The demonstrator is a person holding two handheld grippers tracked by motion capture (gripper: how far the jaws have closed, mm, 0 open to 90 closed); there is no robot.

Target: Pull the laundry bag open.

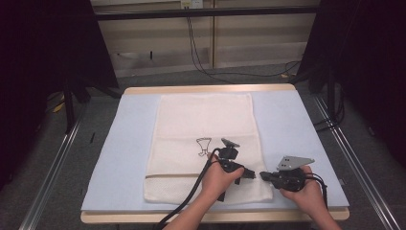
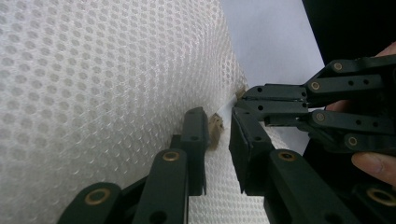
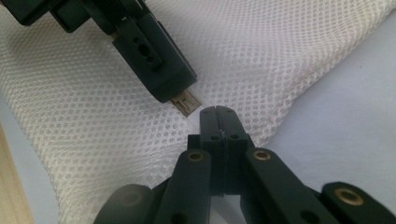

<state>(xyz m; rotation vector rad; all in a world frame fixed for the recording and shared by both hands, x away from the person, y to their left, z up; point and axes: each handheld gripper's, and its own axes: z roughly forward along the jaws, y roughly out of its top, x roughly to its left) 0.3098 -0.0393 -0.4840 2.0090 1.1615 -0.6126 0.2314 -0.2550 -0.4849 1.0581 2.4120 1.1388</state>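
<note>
From the high view, the white mesh bag lies flat on the blue mat, and your left gripper and right gripper meet at its near right edge. Your left gripper view adds detail: its jaws stand spread around a small tan zipper pull. Your right gripper view shows its jaws pressed together at the bag's edge; whether they pinch mesh, you cannot tell.

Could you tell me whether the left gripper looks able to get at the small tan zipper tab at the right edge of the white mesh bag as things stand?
Probably yes. The left gripper has its jaws open either side of the small tan zipper tab on the white mesh bag, with nothing between. The right gripper, jaws together, sits just beside it and crowds the spot.
</note>
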